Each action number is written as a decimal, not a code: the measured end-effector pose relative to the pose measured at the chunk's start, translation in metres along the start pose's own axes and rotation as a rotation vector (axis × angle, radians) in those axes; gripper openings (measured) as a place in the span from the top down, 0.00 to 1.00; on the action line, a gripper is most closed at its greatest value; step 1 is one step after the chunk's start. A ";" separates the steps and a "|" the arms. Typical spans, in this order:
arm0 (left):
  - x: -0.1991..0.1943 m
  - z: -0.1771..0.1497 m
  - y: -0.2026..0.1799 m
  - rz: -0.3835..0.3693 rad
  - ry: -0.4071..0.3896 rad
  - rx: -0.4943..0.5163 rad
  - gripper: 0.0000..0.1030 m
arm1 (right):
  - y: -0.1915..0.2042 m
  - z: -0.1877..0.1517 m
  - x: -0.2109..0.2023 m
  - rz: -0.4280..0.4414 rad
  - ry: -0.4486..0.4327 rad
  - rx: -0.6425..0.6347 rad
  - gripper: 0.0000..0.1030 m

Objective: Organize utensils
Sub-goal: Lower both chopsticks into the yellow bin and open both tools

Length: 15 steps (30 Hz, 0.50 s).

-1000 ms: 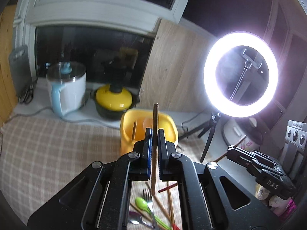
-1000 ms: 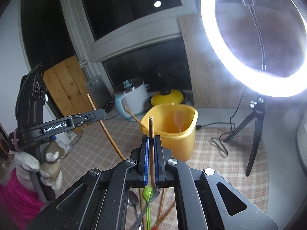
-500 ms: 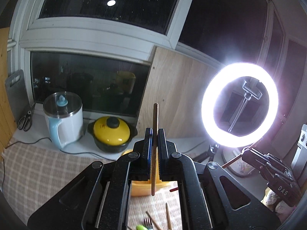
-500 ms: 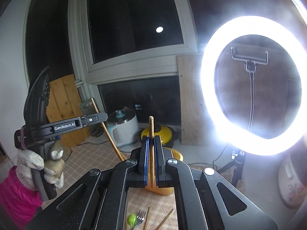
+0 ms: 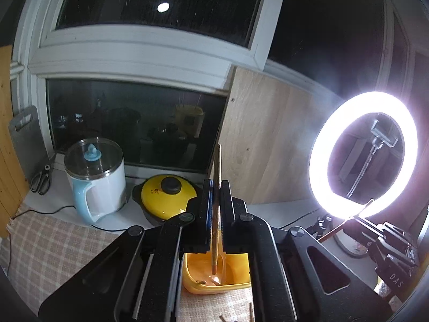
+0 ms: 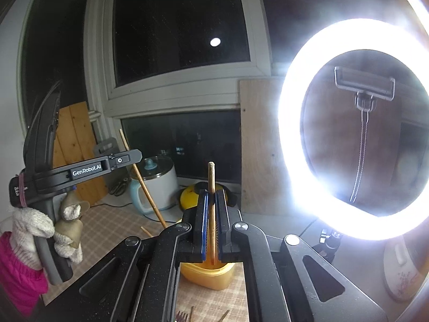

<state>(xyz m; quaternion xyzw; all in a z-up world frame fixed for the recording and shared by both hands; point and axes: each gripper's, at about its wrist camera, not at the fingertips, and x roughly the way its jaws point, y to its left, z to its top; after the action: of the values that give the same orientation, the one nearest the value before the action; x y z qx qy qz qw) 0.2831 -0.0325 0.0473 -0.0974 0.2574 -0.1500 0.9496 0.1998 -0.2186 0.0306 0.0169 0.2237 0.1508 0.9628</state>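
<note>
Now both grippers have been raised and tilted up compared with a second ago: the loose utensils that filled the bottom of both views are nearly gone, with only a few tips left at the lower edge, and the yellow bin [image 5: 214,281] has dropped to lower centre, partly hidden behind the fingers.

Left gripper [image 5: 216,209]: fingers are clamped on a wooden chopstick [image 5: 217,177], held roughly upright at frame centre, its lower tip seen over the bin's opening in the left wrist view. Whether the tip is actually inside the bin cannot be told.

Right gripper [image 6: 211,214]: fingers are likewise clamped on a second chopstick [image 6: 211,179], upright at centre, with the yellow bin [image 6: 206,273] directly below and behind it.

From the right wrist view the left gripper [image 6: 134,158] is seen at centre left, carried by a gloved hand [image 6: 34,230]; its chopstick [image 6: 142,182] is angled down toward the bin.

Grip width is unchanged on both sides, so nothing has been released.

Judgement: one chopstick per gripper has been picked and carried to the bin; the drop-off is not yet done. The next move likely needs both sticks lowered into the bin before the fingers are opened. More pieces remain on the checked desk [image 5: 53,247] cloth.
</note>
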 end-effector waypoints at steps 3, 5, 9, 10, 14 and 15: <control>0.014 -0.005 0.006 0.008 0.027 -0.006 0.98 | -0.007 -0.007 0.012 0.000 0.029 0.030 0.97; 0.021 -0.008 0.009 0.011 0.042 -0.011 0.97 | -0.010 -0.014 0.022 0.001 0.055 0.048 0.97; 0.036 -0.013 0.019 0.013 0.076 -0.032 0.97 | -0.013 -0.025 0.038 0.002 0.098 0.063 0.97; 0.040 -0.013 0.022 0.015 0.085 -0.039 0.97 | -0.013 -0.027 0.042 0.004 0.109 0.066 0.97; 0.055 -0.018 0.028 0.025 0.120 -0.046 0.97 | -0.010 -0.036 0.057 0.008 0.153 0.064 0.97; 0.058 -0.019 0.030 0.022 0.129 -0.051 0.97 | -0.009 -0.038 0.060 0.010 0.163 0.064 0.97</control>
<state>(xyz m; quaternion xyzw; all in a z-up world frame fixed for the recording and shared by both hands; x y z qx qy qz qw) 0.3282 -0.0263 -0.0032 -0.1087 0.3227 -0.1390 0.9299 0.2374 -0.2108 -0.0304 0.0365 0.3061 0.1492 0.9395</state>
